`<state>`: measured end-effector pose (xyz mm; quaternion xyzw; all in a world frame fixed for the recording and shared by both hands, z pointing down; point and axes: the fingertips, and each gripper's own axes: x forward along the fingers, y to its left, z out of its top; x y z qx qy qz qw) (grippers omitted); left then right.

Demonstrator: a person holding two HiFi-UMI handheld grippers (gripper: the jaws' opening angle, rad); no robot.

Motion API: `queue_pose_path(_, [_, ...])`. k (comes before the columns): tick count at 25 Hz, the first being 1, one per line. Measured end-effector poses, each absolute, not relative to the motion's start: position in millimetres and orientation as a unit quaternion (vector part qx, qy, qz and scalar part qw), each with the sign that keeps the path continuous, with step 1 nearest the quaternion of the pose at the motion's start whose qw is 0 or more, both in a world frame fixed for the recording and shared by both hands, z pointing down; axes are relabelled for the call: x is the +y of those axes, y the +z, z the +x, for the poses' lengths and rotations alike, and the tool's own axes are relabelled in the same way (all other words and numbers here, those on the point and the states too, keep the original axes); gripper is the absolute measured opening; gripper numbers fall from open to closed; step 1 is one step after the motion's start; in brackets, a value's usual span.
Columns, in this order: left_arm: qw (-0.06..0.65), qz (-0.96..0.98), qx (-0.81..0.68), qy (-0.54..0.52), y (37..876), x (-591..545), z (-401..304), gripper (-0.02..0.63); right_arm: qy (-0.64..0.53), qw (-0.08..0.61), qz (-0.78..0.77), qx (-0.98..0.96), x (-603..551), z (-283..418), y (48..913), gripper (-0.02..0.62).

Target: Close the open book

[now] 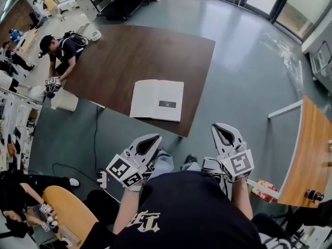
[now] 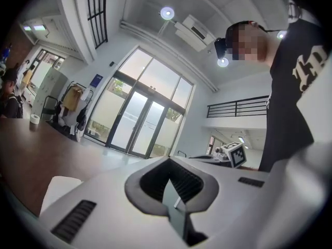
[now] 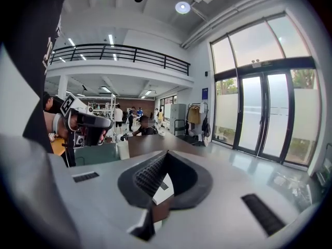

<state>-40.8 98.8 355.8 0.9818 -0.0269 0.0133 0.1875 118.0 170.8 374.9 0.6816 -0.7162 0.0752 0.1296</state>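
Facing the dark brown table (image 1: 129, 51), we have it spread wide ahead of both tools, and a strip of grey floor (image 1: 233, 77) lies between its near edge and our jaws. We judge that this is why nothing is touched yet: we stand short of the work.

The open book (image 1: 157, 100) lies almost straight ahead of the left gripper (image 1: 154, 139), along the line it points. It is flat on the table with its white pages up and its spine running away from us. It sits close to the table's near edge, so we expect a short reach to bring us to it. From the right gripper (image 1: 220, 128) the book is ahead and off to its left, well apart.

We hold both grippers low and side by side in front of our body, each aimed toward the table. The left one's jaws are pressed together with nothing between them. The right one's tips meet likewise and are empty, and a bit of white page shows through the loop behind them. We reckon closed jaws suit the job: a narrow, blunt nose can slide under one leaf's outer edge and fold it over while the other tool steadies the opposite half.

Smallest of all, a dark patch (image 1: 167, 104) marks the page on the right gripper's side
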Motion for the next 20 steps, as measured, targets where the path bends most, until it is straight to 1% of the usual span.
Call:
queue_pose_path(6, [0.193,0.981,-0.003,0.003,348,53,-45,0.006,0.042,0.182,0.67,-0.719,121,93,362,-0.012])
queue_pose_path(12, [0.193,0.981,0.001,-0.009,345,2,-63,0.006,0.032,0.188,0.668,-0.72,69,65,354,-0.012])
queue_pose_path(20, [0.213,0.977,-0.013,-0.019,356,-52,-102,0.006,0.025,0.2,0.658,-0.725,18,17,352,-0.012])
